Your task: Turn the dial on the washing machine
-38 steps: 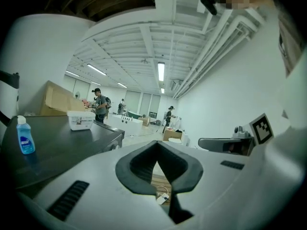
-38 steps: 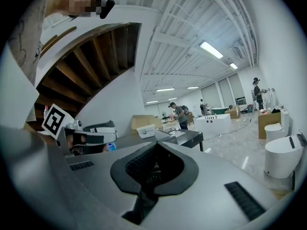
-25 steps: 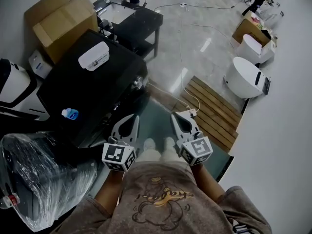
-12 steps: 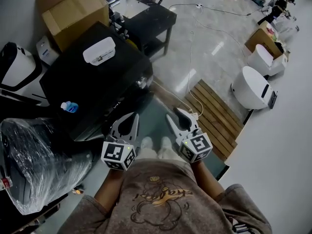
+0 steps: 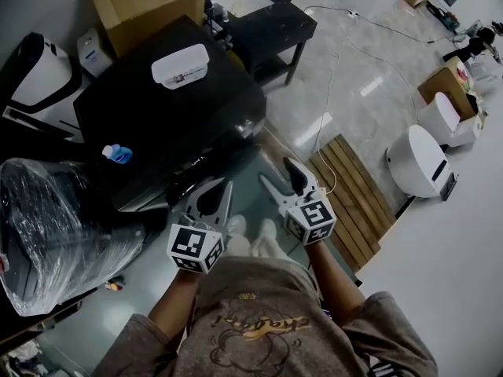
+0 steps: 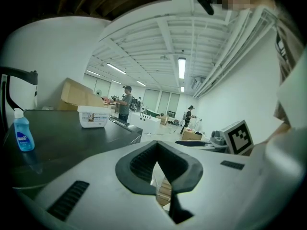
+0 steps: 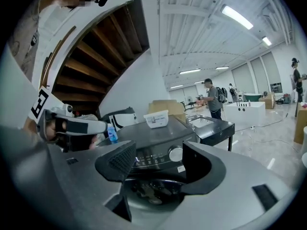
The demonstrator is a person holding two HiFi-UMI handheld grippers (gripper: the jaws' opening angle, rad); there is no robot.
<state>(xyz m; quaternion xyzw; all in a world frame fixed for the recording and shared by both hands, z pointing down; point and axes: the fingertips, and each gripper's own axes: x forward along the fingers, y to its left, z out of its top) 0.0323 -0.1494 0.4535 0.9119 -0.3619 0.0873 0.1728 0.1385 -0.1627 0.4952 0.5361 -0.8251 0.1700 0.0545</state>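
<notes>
The black washing machine [image 5: 169,112] stands at the left in the head view; its front panel with the round silver dial [image 7: 176,153] and the door glass [image 7: 148,190] shows in the right gripper view. My right gripper [image 5: 283,181] hangs over the floor, well short of the machine. Its jaws are opening and stand wide apart with nothing between them [image 7: 158,159]; the dial is seen far off through the gap. My left gripper [image 5: 214,193] is beside the machine's front corner, shut and empty [image 6: 157,150].
On the machine's top lie a white box [image 5: 180,65] and a blue bottle [image 5: 116,154]. A plastic-wrapped bundle [image 5: 55,226] sits at the left, cardboard boxes [image 5: 149,2] and a black table [image 5: 263,22] behind, a wooden pallet [image 5: 350,199] and a white round unit [image 5: 420,159] at the right. People stand far off.
The right gripper's jaws have gone from shut to wide apart. The head view has swung, so the machine sits higher and more central. The left gripper stays shut.
</notes>
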